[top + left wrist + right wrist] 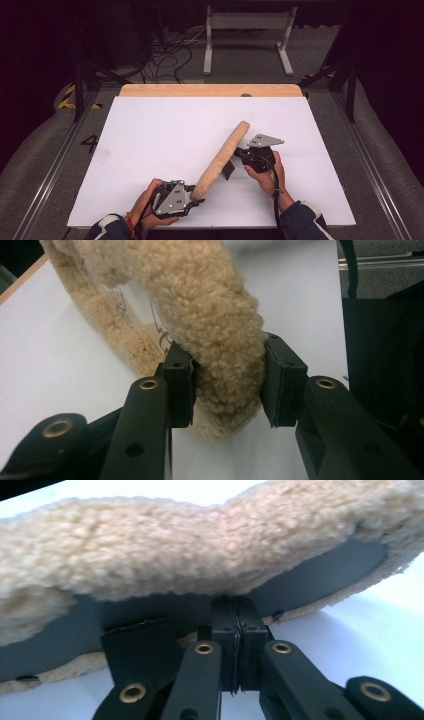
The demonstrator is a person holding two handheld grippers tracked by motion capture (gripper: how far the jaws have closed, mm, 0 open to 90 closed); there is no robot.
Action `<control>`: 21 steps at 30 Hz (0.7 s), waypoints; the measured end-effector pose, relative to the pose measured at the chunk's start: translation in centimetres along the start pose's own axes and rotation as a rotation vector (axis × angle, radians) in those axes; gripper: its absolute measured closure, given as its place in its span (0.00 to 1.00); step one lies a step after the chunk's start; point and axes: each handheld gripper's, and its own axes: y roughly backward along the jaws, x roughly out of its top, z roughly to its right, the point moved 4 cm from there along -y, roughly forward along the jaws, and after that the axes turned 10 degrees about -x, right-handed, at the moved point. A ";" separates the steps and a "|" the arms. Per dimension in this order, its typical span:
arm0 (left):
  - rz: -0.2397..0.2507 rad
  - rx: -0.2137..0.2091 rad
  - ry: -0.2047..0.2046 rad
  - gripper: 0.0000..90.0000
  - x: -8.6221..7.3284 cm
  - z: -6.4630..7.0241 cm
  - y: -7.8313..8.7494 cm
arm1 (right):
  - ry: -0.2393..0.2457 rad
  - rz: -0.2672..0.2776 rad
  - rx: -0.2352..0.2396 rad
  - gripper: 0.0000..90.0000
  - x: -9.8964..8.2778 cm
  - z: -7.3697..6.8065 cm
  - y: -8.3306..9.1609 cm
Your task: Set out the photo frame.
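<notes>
A long tan fleece cover (222, 155) lies slantwise on the white table top (150, 130), rolled into a tube with a dark grey lining (320, 580) inside. My left gripper (197, 195) is shut on its near end; in the left gripper view both pads press into the fleece (210, 315). My right gripper (239, 152) sits at the cover's right side about halfway along. Its jaws are shut tight on the thin dark edge of the lining, under the fleece (175, 550). A black flap (228, 170) hangs out beside it.
Bare white board surrounds the cover on all sides. A wooden strip (210, 90) runs along the far edge. Beyond it a white metal stand (247, 22) and loose cables (165, 60) are on the floor. Metal rails flank the table.
</notes>
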 end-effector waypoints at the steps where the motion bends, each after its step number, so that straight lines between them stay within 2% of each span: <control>1: 0.003 -0.006 0.003 0.69 0.1 0.1 -0.2 | 0.010 -0.002 0.015 0.99 0.2 -0.3 0.0; 4: 0.000 -0.010 -0.007 0.69 0.3 0.1 -0.4 | 0.036 -0.003 0.020 0.99 0.5 -0.5 -0.1; 9: 0.007 -0.022 -0.009 0.68 0.5 0.0 -0.8 | 0.040 -0.003 0.033 0.98 0.9 -0.7 -0.3; 10: 0.008 -0.026 -0.012 0.68 0.6 -0.1 -0.9 | 0.053 -0.010 0.034 0.98 1.0 -0.8 -0.4; 16: 0.013 -0.024 -0.012 0.67 0.7 -0.3 -1.2 | 0.045 -0.014 0.053 0.99 1.1 -0.9 -0.2; 21: 0.017 -0.023 -0.006 0.66 1.0 -0.4 -1.5 | 0.062 -0.028 0.044 0.99 1.3 -1.3 -0.3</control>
